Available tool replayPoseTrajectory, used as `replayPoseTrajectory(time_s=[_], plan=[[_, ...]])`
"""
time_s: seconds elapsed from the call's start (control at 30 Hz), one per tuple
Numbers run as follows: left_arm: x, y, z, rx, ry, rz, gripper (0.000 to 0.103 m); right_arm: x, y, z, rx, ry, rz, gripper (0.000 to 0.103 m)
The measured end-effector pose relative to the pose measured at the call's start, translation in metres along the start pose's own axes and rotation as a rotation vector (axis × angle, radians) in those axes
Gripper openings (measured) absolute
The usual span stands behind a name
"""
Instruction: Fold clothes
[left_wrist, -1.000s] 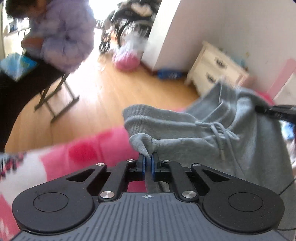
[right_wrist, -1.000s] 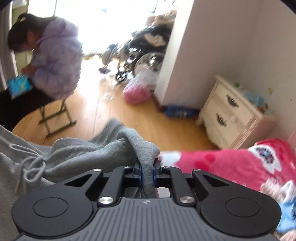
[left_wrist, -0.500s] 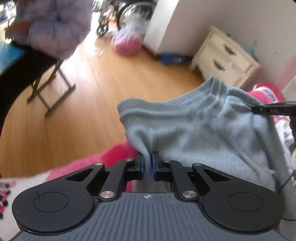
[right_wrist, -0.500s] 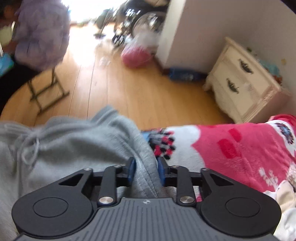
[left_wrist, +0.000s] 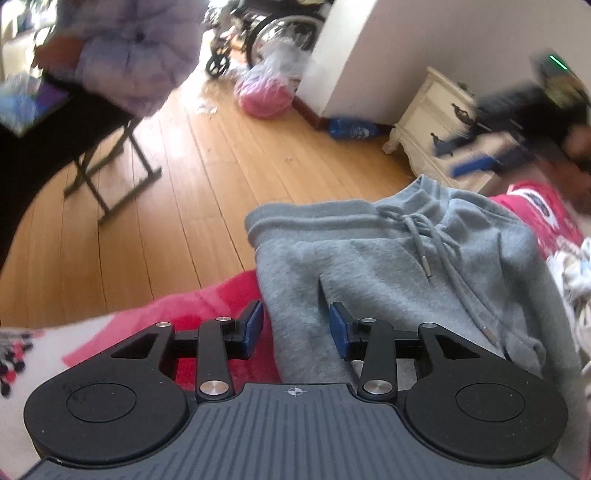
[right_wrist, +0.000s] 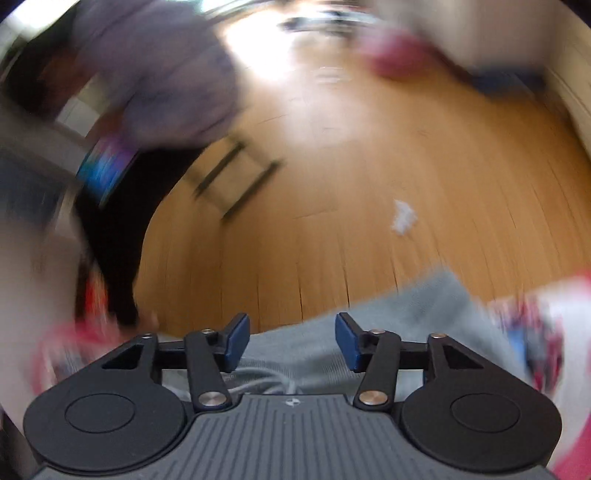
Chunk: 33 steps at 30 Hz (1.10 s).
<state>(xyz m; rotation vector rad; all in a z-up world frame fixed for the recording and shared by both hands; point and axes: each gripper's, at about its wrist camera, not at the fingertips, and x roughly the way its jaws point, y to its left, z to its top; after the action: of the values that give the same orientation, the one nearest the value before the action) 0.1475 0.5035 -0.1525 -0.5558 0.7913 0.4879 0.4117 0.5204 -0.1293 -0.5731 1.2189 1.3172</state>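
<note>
black left tongs (left_wrist: 295, 328) with blue pads, silver screws, ribbed grey housing and a crosshair mark

We see grey sweatpants (left_wrist: 388, 258) with a grey drawstring (left_wrist: 428, 240) tipped in silver. Under them lies a blanket (left_wrist: 207, 306), bright pink-red with white patches and a small black-and-red print at its edge. Each tool (left_wrist: 295, 326) (right_wrist: 291, 338) is black with dark blue pads (left_wrist: 338, 325) and a ribbed grey body. The floor (left_wrist: 177, 206) is honey-yellow wood. The dresser (left_wrist: 432, 118) is cream with dark handles, the bag (left_wrist: 264, 94) pink, the person's jacket (left_wrist: 133, 48) pale lilac.
</note>
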Motion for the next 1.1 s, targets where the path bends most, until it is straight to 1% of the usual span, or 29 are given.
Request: replayPoseTrajectory(time_s=[0.03,0.07,0.1,0.13,0.2,0.23,0.3,0.4,0.43,0.47,0.5,0.57,0.6,0.63,0.67,0.7,0.73,0.77,0.8,0.9,1.03,1.1], plan=[[-0.001,-0.001,0.002,0.02,-0.008,-0.002,0.039,0.005,0.009,0.005,-0.132,0.011,0.015,0.062],[-0.002,-0.002,0.004,0.041,-0.017,-0.005,0.039,0.009,0.016,0.007,-0.242,0.029,0.037,0.071],[-0.002,-0.001,0.006,0.055,-0.012,-0.016,0.04,0.015,0.022,0.01,-0.334,0.063,0.061,0.076],[-0.001,0.0,0.009,0.067,-0.004,-0.029,0.04,0.024,0.027,0.014,-0.381,0.133,0.09,0.08],[0.004,0.001,0.009,0.082,0.027,-0.05,0.041,0.044,0.036,0.021,-0.473,0.27,0.138,0.08],[0.005,0.002,0.008,0.087,0.039,-0.056,0.041,0.054,0.04,0.023,-0.513,0.318,0.128,0.081],[0.007,0.003,0.003,0.091,0.055,-0.063,0.041,0.074,0.045,0.024,-0.576,0.374,0.097,0.081],[0.009,0.005,-0.005,0.088,0.078,-0.075,0.041,0.101,0.045,0.023,-0.578,0.411,0.062,0.082],[0.009,0.006,-0.007,0.088,0.08,-0.074,0.041,0.105,0.046,0.022,-0.577,0.417,0.054,0.082],[0.01,0.007,-0.01,0.09,0.082,-0.072,0.041,0.104,0.048,0.02,-0.59,0.418,0.053,0.08],[0.009,0.008,-0.011,0.091,0.079,-0.071,0.041,0.102,0.05,0.019,-0.607,0.411,0.053,0.077],[0.009,0.01,-0.013,0.087,0.074,-0.073,0.041,0.097,0.056,0.015,-0.612,0.401,0.079,0.045],[0.009,0.011,-0.013,0.082,0.073,-0.075,0.041,0.091,0.059,0.013,-0.616,0.392,0.081,0.04],[0.008,0.012,-0.013,0.077,0.071,-0.077,0.041,0.09,0.063,0.006,-0.634,0.379,0.069,0.032],[0.008,0.012,-0.013,0.07,0.071,-0.077,0.041,0.098,0.069,-0.004,-0.657,0.364,0.053,0.025],[0.008,0.011,-0.013,0.062,0.072,-0.077,0.041,0.098,0.073,-0.009,-0.675,0.343,0.031,0.023],[0.007,0.011,-0.013,0.056,0.073,-0.077,0.042,0.098,0.076,-0.014,-0.693,0.323,0.01,0.015],[0.007,0.012,-0.012,0.049,0.075,-0.078,0.044,0.099,0.08,-0.02,-0.711,0.302,-0.011,0.009],[0.006,0.011,-0.012,0.04,0.077,-0.078,0.046,0.097,0.083,-0.024,-0.728,0.279,-0.031,0.006],[0.004,0.011,-0.012,0.019,0.078,-0.079,0.052,0.082,0.091,-0.033,-0.763,0.177,-0.078,0.005],[0.001,0.012,-0.014,-0.007,0.08,-0.082,0.054,0.056,0.097,-0.023,-0.775,-0.024,-0.178,0.004],[0.0,0.014,-0.014,-0.024,0.085,-0.085,0.054,0.046,0.094,-0.008,-0.731,-0.07,-0.191,0.004]])
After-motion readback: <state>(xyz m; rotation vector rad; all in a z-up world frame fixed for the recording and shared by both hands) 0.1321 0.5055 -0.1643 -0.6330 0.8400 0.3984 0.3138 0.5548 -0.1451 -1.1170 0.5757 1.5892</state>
